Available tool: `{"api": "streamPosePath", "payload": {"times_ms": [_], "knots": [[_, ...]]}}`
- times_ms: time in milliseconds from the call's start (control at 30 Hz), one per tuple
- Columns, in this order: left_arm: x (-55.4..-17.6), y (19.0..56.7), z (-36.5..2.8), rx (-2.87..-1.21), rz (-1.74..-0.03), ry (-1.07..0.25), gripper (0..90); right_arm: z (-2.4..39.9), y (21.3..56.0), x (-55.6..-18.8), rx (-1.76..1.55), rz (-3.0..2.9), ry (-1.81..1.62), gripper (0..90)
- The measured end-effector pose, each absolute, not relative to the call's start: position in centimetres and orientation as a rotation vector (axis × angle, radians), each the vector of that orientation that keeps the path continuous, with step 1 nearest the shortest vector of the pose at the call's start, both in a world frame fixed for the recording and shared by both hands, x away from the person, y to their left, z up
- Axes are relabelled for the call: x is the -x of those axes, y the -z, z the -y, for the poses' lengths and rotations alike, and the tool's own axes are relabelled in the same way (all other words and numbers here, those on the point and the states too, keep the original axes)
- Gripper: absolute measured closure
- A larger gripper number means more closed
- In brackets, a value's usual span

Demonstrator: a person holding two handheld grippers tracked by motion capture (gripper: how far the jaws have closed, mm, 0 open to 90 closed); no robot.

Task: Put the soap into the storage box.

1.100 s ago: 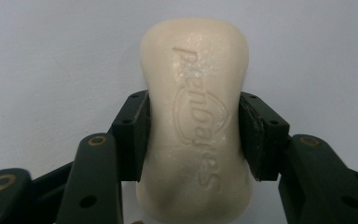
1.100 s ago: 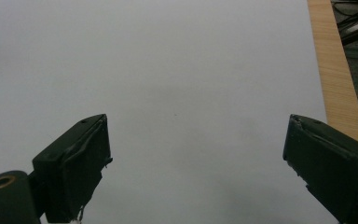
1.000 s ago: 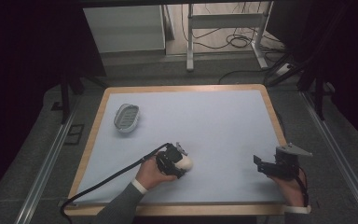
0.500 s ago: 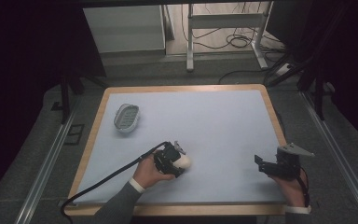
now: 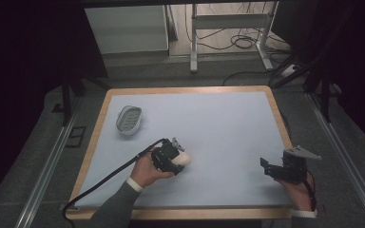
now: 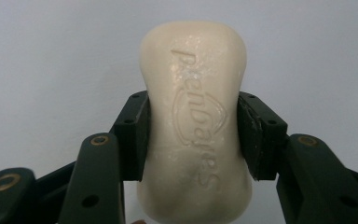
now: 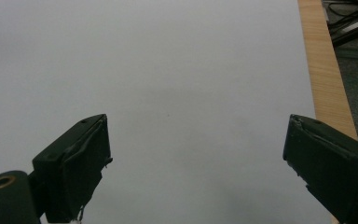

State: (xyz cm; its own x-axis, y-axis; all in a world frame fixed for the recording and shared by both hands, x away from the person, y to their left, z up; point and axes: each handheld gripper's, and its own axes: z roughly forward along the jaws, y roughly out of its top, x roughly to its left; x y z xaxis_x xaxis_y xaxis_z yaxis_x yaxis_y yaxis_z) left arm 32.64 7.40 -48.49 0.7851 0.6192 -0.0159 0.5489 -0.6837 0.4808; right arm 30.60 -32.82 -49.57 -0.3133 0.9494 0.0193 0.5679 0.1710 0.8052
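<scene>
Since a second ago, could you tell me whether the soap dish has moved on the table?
No. The soap dish sits in the same spot near the table's far left corner.

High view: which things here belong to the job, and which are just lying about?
In the job:
- bar of soap, clamped in the left gripper
- soap dish, likely its destination

Lying about:
- right gripper, open over the bare mat
- cables on the floor beyond the table

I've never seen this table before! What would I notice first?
Probably the pale bar of soap, squeezed at its middle between the left tongs near the front of the table. Next, the empty soap dish lying by the far left corner, and the right tongs gaping wide over bare tabletop at the front right.
</scene>
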Motion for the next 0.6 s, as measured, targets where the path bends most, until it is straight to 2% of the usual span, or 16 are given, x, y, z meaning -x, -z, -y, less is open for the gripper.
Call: {"api": "streamPosePath", "payload": {"times_ms": [600], "knots": [[-33.4,47.3,-10.0,-2.437,-0.942,-0.208,49.4,32.9,49.6,-30.6,-1.430,-1.951,-1.000,7.3]]}}
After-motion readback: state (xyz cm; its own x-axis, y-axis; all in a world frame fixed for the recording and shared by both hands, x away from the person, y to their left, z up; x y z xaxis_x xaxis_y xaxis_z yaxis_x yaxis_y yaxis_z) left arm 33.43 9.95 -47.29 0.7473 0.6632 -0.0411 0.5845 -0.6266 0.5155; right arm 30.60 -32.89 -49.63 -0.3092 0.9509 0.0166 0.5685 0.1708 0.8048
